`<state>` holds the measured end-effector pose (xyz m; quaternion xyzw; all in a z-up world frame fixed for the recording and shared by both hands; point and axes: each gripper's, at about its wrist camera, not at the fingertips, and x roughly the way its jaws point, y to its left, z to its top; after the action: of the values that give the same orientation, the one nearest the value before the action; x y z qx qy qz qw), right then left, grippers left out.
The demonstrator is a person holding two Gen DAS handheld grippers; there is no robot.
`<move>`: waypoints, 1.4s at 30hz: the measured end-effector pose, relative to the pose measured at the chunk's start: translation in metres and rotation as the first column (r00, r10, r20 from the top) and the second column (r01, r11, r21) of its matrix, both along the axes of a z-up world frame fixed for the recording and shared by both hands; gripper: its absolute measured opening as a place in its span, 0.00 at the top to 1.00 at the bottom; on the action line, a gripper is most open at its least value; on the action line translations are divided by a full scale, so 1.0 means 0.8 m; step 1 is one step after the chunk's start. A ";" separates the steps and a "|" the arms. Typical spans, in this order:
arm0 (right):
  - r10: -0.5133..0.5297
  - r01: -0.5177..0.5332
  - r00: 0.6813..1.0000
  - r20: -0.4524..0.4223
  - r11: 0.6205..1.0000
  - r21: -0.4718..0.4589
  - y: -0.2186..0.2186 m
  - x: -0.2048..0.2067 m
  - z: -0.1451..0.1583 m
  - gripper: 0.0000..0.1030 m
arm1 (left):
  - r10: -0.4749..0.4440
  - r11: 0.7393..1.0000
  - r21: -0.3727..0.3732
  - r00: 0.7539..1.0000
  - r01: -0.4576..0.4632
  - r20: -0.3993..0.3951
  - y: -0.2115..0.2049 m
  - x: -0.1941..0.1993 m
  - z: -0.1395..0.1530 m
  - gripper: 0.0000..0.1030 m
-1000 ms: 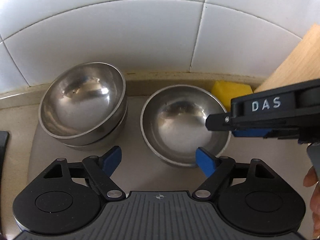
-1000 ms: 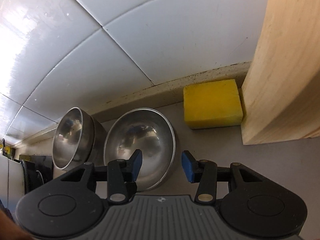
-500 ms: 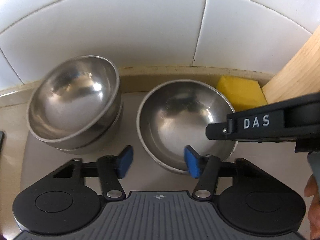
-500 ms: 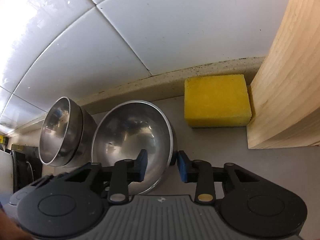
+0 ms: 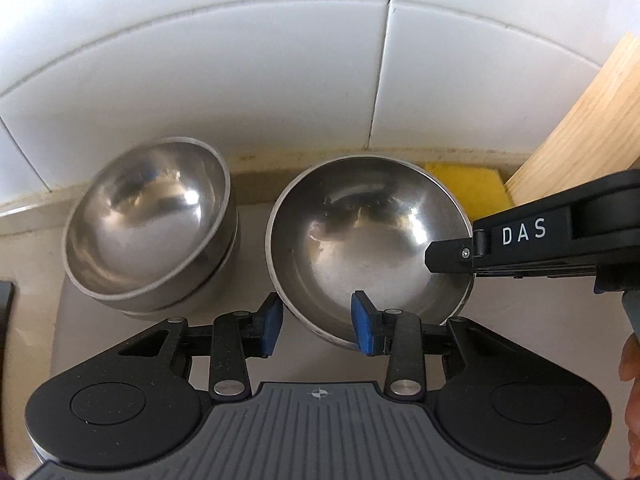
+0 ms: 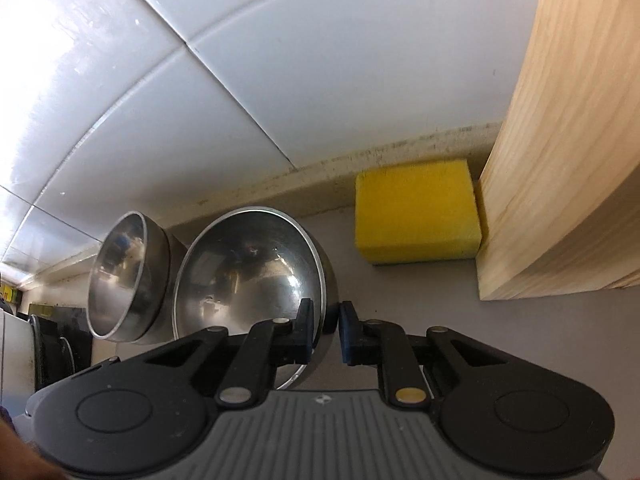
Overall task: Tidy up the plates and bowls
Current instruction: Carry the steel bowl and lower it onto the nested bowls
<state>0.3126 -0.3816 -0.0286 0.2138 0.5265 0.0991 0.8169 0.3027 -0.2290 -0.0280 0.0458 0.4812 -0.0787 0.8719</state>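
Both claws on the one loose bowl

Right gripper (image 6: 325,330) pinches the round shiny steel bowl (image 5: 368,240)'s right rim; left gripper (image 5: 316,322) straddles its near rim, half-wide. Stacked steel bowls (image 5: 148,220) sit left.

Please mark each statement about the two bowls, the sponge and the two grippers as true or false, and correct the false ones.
1. The right gripper has its fingers on both sides of the single bowl's rim. True.
2. The left gripper is shut on the stacked bowls. False: it is open, with one finger inside the single bowl's near rim and one outside.
3. The yellow sponge lies inside the single bowl. False: it lies on the counter next to the wooden board.
4. The stacked bowls stand to the left of the single bowl in the left wrist view. True.
5. Both bowls hold food. False: both look empty.
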 end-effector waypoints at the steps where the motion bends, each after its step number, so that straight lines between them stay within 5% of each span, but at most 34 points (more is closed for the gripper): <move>1: -0.003 0.003 1.000 0.007 1.000 0.000 -0.001 -0.002 0.005 1.00 | -0.003 1.000 0.000 1.000 0.003 0.008 -0.001 -0.002 0.004 0.62; 15: -0.030 0.033 0.995 0.099 0.999 -0.032 -0.002 -0.042 0.081 1.00 | -0.035 0.999 -0.019 0.993 0.038 0.112 0.017 -0.043 0.066 0.62; 26: 0.007 0.000 0.987 0.159 0.999 -0.048 0.051 -0.052 0.127 1.00 | 0.013 1.000 -0.009 0.978 -0.011 0.206 0.064 -0.066 0.107 0.61; 33: 0.047 -0.042 0.985 0.168 0.999 -0.032 0.102 -0.036 0.135 1.00 | 0.057 0.998 0.005 0.971 -0.060 0.231 0.113 -0.053 0.121 0.58; 42: 0.076 -0.073 0.988 0.138 0.997 -0.031 0.159 -0.001 0.107 1.00 | 0.096 0.995 0.007 0.980 -0.099 0.176 0.160 -0.019 0.090 0.58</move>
<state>0.3120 -0.2542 0.0569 0.1761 0.4772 0.1375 0.8499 0.2876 -0.1007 0.0439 0.0360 0.4049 -0.0277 0.9132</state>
